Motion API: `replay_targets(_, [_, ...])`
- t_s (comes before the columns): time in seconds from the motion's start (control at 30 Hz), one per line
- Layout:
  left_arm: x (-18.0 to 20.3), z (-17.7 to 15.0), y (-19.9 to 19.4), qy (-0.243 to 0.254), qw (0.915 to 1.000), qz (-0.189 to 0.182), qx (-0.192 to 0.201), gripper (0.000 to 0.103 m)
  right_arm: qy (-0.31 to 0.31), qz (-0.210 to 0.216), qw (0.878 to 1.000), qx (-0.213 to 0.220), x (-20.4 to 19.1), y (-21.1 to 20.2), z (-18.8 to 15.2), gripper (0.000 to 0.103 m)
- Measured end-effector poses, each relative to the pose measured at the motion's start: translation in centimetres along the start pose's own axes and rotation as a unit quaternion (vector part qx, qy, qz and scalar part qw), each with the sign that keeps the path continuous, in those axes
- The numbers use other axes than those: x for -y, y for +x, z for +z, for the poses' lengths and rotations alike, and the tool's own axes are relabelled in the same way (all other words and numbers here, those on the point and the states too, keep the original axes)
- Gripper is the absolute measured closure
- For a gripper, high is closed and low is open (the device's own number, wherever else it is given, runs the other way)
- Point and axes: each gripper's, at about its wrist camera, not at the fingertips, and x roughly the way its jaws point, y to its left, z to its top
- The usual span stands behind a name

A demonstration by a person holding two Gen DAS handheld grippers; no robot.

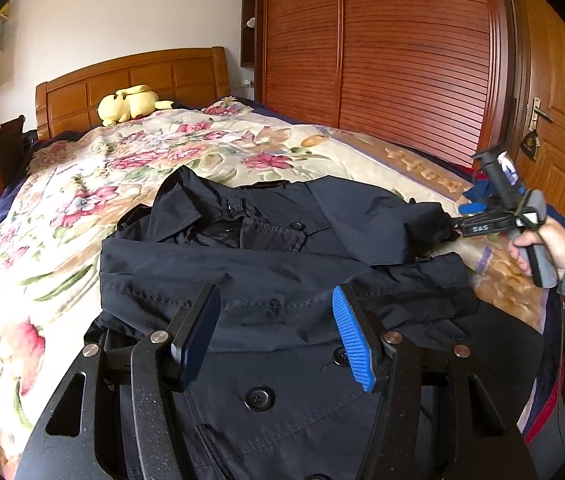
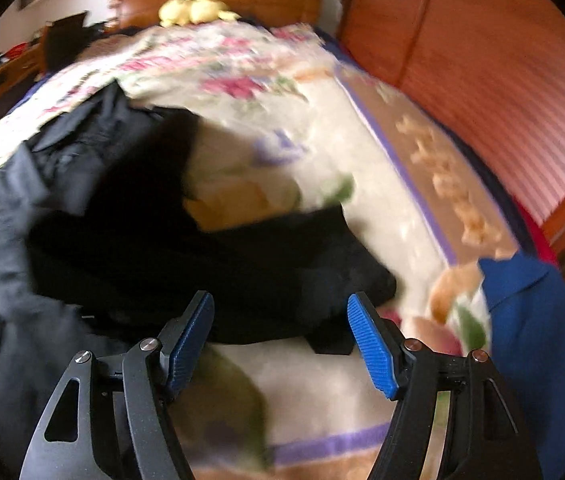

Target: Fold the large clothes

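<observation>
Floral plush blanket (image 1: 210,152), rumpled dark buttoned coat (image 1: 282,280)

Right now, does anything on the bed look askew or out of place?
The dark coat lies rumpled, collar bunched, one sleeve crossing its chest crookedly. A blue garment sits bunched at the bed's right edge. Nothing looks damaged.

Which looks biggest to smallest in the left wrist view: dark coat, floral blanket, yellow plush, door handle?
1. floral blanket
2. dark coat, though nearness to the camera inflates it
3. yellow plush
4. door handle
</observation>
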Motion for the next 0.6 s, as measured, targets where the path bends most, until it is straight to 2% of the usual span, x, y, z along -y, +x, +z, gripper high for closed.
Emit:
replay_targets(0.27, [-0.2,0.0,0.8,-0.006,0.9999,0.001,-0.011,0.044,0.086,-0.01,0.994,-0.06,2.7,6.9,1.1,0.032])
replay_targets(0.47, [-0.1,0.2,0.3,-0.005,1.0,0.004,-0.005,0.044,0.086,-0.012,0.994,-0.062,1.8,8.5,1.3,0.033])
replay_targets(0.5, [-0.1,0.2,0.2,-0.005,1.0,0.004,-0.004,0.044,0.081,-0.01,0.995,-0.064,1.6,8.6,1.4,0.037])
replay_targets(0.57, [0.0,0.2,-0.1,-0.004,1.0,0.004,-0.002,0.044,0.062,-0.001,0.996,-0.063,1.1,8.0,1.3,0.065])
replay_targets(0.6, [0.1,0.2,-0.2,-0.004,1.0,0.004,-0.001,0.044,0.053,0.003,0.997,-0.062,0.7,7.6,1.4,0.074])
